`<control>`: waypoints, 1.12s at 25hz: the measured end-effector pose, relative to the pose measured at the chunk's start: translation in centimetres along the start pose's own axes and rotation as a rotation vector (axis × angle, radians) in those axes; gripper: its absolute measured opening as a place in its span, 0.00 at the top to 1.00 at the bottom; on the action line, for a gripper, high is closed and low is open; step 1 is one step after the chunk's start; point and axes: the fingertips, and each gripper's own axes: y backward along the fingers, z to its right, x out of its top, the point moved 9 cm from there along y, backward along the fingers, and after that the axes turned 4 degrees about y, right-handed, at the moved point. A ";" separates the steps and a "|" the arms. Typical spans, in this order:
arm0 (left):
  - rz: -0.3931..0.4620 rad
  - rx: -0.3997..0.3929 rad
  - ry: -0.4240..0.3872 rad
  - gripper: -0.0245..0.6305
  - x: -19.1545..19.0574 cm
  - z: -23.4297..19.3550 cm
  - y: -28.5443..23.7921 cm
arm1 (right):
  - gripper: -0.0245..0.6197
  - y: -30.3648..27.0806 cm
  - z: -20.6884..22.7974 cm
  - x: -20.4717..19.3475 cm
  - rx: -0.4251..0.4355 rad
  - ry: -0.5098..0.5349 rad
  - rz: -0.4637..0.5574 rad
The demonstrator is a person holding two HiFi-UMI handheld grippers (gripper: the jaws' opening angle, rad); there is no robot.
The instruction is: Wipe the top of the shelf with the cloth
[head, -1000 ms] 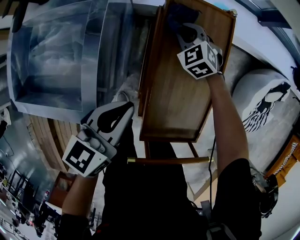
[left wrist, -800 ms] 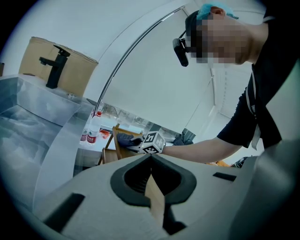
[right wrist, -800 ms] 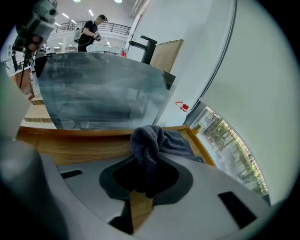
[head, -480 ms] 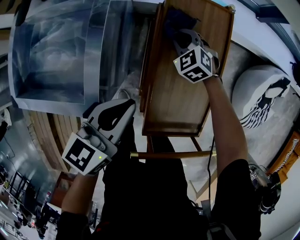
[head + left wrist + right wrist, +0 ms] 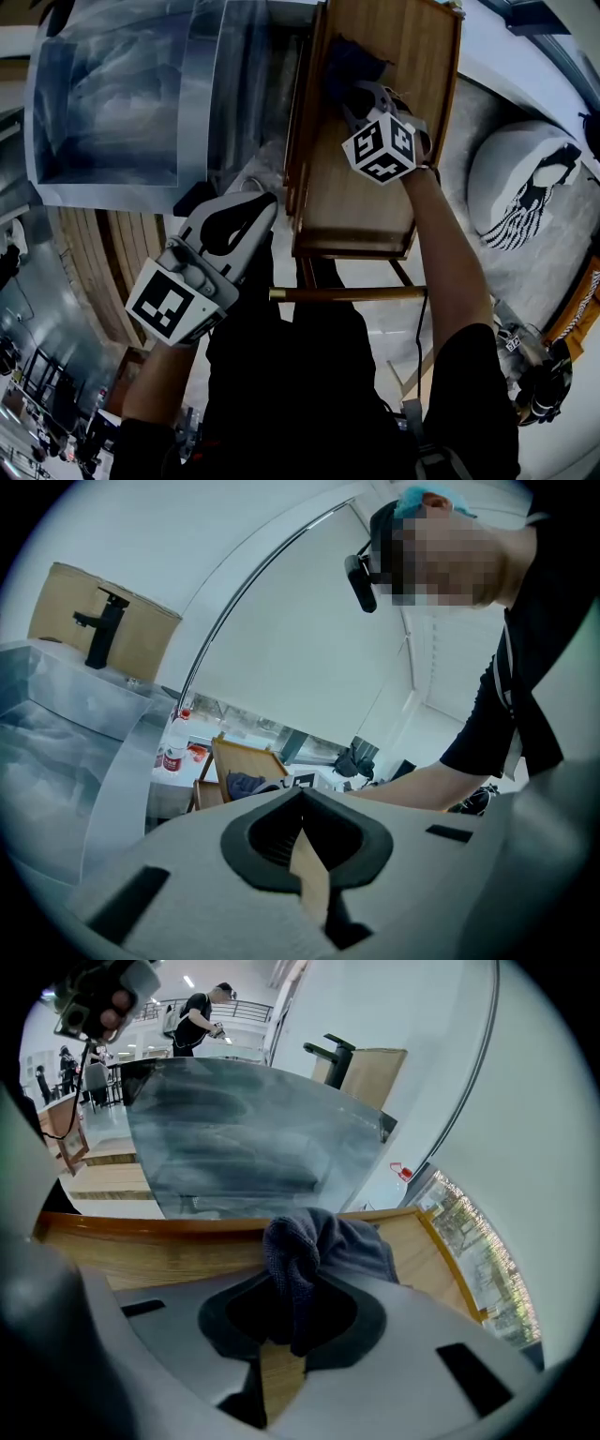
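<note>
The wooden shelf top (image 5: 375, 187) fills the upper middle of the head view, with a raised rim. A dark blue cloth (image 5: 349, 58) lies bunched on it near the far left edge. My right gripper (image 5: 361, 92) is shut on the cloth (image 5: 314, 1251) and presses it onto the wood (image 5: 169, 1251). My left gripper (image 5: 246, 204) hangs off the shelf's near left corner, above the floor, shut and holding nothing. In the left gripper view its jaws (image 5: 302, 832) meet, and the shelf (image 5: 246, 761) with the cloth (image 5: 246, 784) shows small in the distance.
A large glass-sided tank (image 5: 122, 103) stands to the left of the shelf, close to its left rim. A brass rail (image 5: 347, 294) crosses below the shelf's near edge. A white beanbag (image 5: 520, 187) with a dark print sits on the floor at right.
My right gripper has dragged the cloth leftward and a little nearer along the shelf top. The left gripper has stayed by the shelf's near left corner.
</note>
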 end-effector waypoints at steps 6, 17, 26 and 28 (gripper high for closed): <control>0.001 -0.011 -0.010 0.94 -0.6 1.2 1.4 | 0.88 1.7 -3.8 0.0 0.043 0.000 0.001; 0.010 -0.027 -0.025 0.94 -1.1 2.8 3.0 | 0.88 4.7 -10.1 -0.2 0.114 -0.008 -0.008; 0.016 -0.033 -0.035 0.94 -0.6 3.5 3.7 | 0.88 6.6 -14.2 0.1 0.212 0.009 -0.014; 0.019 -0.033 -0.034 0.94 -0.4 3.5 3.8 | 0.88 7.0 -15.1 0.1 0.241 0.010 -0.018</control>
